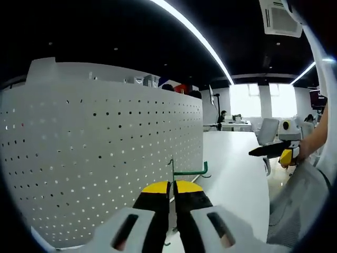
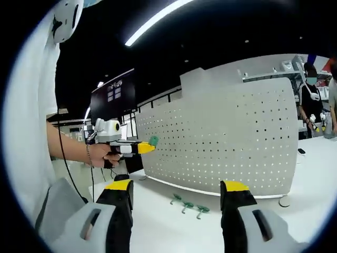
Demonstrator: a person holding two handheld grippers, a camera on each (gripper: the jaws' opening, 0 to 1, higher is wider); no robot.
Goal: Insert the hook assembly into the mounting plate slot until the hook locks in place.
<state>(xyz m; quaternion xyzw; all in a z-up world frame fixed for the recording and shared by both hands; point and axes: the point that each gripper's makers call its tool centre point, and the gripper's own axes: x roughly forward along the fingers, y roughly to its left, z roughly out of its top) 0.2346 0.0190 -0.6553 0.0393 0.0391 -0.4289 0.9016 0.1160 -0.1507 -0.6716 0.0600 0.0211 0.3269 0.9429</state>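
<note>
Left gripper (image 1: 171, 188): my yellow-tipped jaws rise from the bottom of the left gripper view, pressed together on the thin wire of a green hook (image 1: 190, 171), which juts out past the tips with its end bent upward.
Right gripper (image 2: 178, 192): my jaws stand wide apart in the right gripper view, with nothing between them.
Left gripper, seen from the right gripper view (image 2: 141, 148): it is held up in my hand (image 2: 109, 157), the green piece at its yellow tip, close to the left edge of the board; I cannot tell whether it touches.
Pegboard (image 1: 100, 158): a white perforated panel standing upright on the white table (image 1: 231, 174), just beside the held hook in the left gripper view.
Pegboard, right gripper view (image 2: 221, 142): it stands beyond my open jaws.
Spare hooks (image 2: 187, 205): three small green pieces lying on the table in front of the board's foot, between my right jaws in the picture.
Right gripper, seen from the left gripper view (image 1: 279, 150): held in the air at the right, well apart from the board.
</note>
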